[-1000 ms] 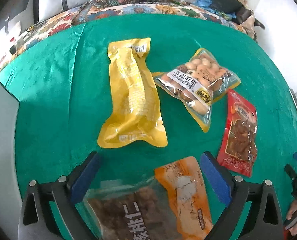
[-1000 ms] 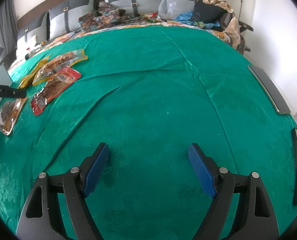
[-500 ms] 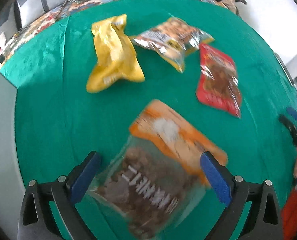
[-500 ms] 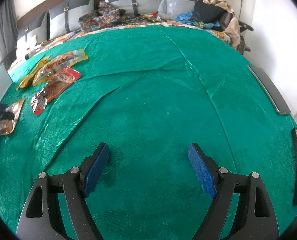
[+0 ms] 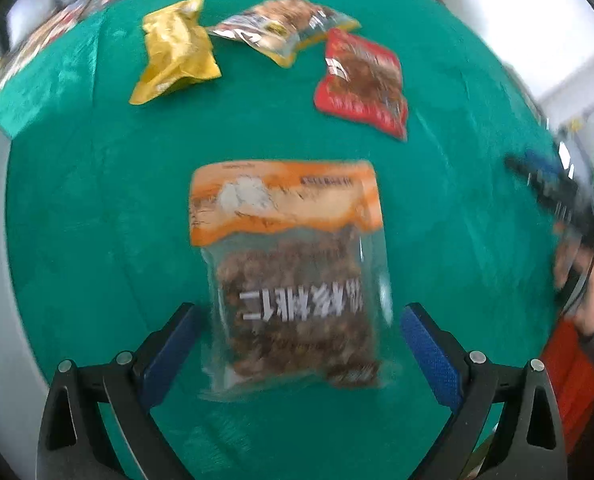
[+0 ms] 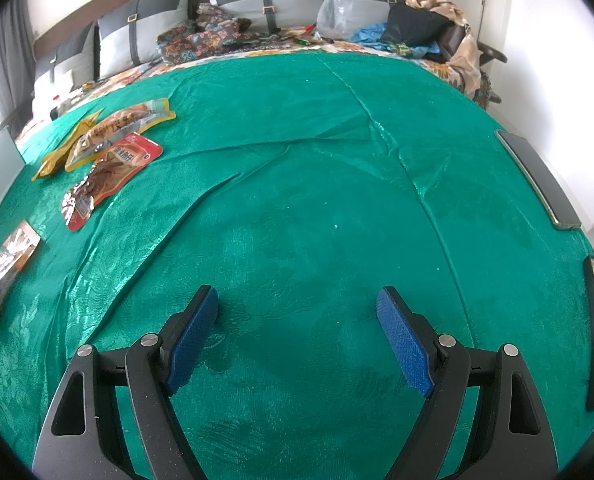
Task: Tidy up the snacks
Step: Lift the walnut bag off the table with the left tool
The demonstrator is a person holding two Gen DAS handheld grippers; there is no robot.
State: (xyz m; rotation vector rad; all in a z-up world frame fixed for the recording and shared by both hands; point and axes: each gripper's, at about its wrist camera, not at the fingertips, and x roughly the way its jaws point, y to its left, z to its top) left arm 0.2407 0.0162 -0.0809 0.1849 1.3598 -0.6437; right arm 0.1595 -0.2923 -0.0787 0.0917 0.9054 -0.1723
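Left tool [image 5: 297,332] spread over orange-topped walnut bag [image 5: 293,272], white Chinese print blurred.

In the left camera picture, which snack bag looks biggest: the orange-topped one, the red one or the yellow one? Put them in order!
1. Orange-topped bag, though it lies nearest the camera.
2. Red bag and yellow bag look alike; no ranking.

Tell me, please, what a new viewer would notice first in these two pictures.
First, the clear walnut bag with an orange top, lying on the green cloth between the open left gripper. Behind it lie a yellow pouch, a peanut bag and a red packet. The right gripper, also open, faces bare cloth.
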